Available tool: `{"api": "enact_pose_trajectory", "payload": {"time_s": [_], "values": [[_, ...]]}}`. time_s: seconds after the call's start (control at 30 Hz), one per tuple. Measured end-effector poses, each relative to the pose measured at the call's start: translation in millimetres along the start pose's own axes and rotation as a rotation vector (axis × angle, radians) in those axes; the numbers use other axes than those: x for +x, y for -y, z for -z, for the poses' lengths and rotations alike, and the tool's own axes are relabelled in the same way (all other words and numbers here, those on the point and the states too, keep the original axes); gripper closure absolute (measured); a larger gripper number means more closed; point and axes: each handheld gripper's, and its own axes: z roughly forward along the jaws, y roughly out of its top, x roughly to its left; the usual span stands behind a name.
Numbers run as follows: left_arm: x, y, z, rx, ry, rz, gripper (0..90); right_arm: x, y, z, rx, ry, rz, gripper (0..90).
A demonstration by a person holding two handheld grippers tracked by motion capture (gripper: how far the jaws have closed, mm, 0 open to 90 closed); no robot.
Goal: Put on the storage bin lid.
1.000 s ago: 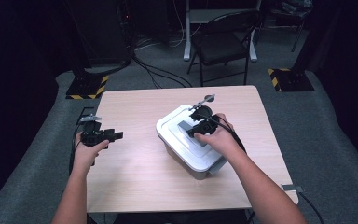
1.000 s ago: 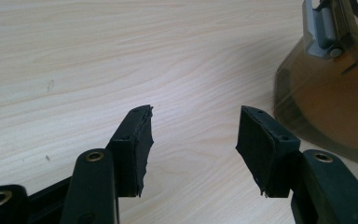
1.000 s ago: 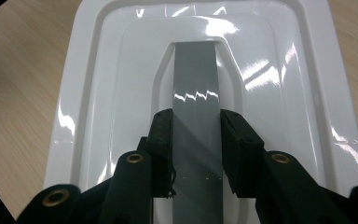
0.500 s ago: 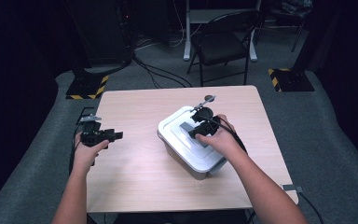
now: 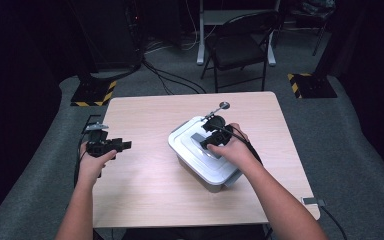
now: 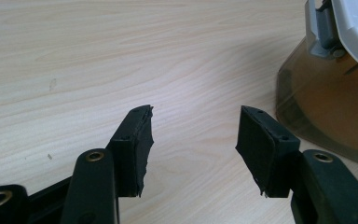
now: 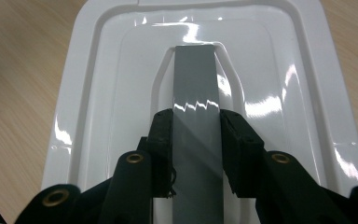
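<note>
Grey handle on the white-lidded box mid-table sits clamped, apparently firmly, in the right gripper, so lifting straight up comes next while the left gripper idles, spread, beside it

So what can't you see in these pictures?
- What is inside the box: the white lid covers it in the high view and the right gripper view, and the smoky wall in the left gripper view is too dark.
- The near end of the grey handle: cut off by the bottom edge, between the right gripper jaws.
- The little round thing behind the box: too small to tell.
</note>
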Motion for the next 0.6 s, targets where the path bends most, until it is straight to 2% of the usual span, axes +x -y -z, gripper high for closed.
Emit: {"api": "enact_pose_trajectory", "payload": {"time_s": [0.6], "values": [[0.7,-0.6,-1.6,-0.003,0.0,0.008,44.9,-2.6,3.1,-1.1,-0.013,-0.015,-0.013,66.5]]}}
